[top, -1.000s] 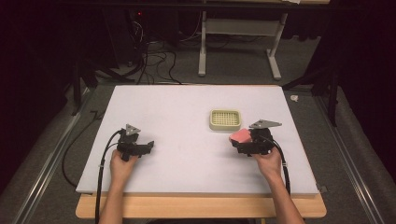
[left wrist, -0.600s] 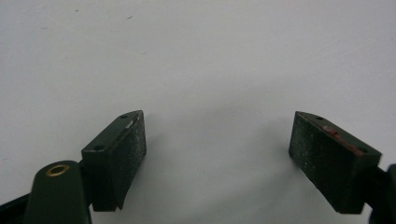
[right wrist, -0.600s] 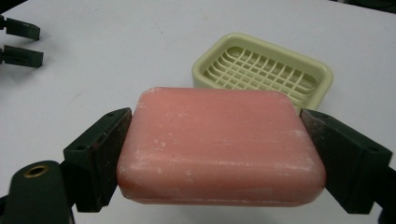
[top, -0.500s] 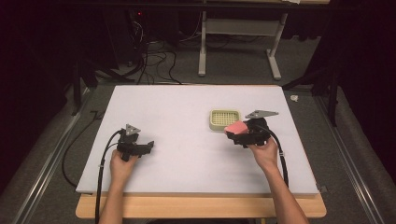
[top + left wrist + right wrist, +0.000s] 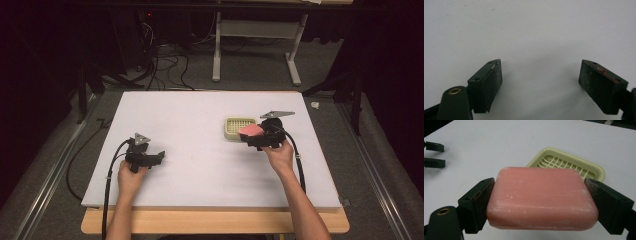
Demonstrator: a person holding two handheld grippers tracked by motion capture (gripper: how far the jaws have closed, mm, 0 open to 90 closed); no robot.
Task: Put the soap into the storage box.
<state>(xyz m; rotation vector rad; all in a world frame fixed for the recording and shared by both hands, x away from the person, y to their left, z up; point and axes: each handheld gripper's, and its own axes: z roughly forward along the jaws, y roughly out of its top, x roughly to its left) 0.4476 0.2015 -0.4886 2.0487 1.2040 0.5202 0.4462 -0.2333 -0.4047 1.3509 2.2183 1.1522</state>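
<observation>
Right gripper [image 5: 541, 202] clamps the pink rectangular soap bar [image 5: 541, 198]; better to centre it over the pale-yellow slotted plastic soap dish [image 5: 571, 163] before lowering. Left gripper [image 5: 540, 82] gapes wide, empty.

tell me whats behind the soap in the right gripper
A yellow grid dish sits behind the soap, empty where visible; its near edge is hidden by the bar, held by the right gripper.

Light falls from overhead onto the pale matte tabletop [image 5: 200, 125], which reads evenly bright in the high view while the floor and room around it sink into near-black — a slightly soft, grainy picture. In the left gripper view the white surface is flat-lit, with faint soft shadows under the black jaws. In the right gripper view the pink rectangular soap bar [image 5: 541, 197] is sharp; the cream plastic slotted soap dish [image 5: 571, 163] behind is mildly blurred — no glare.
</observation>
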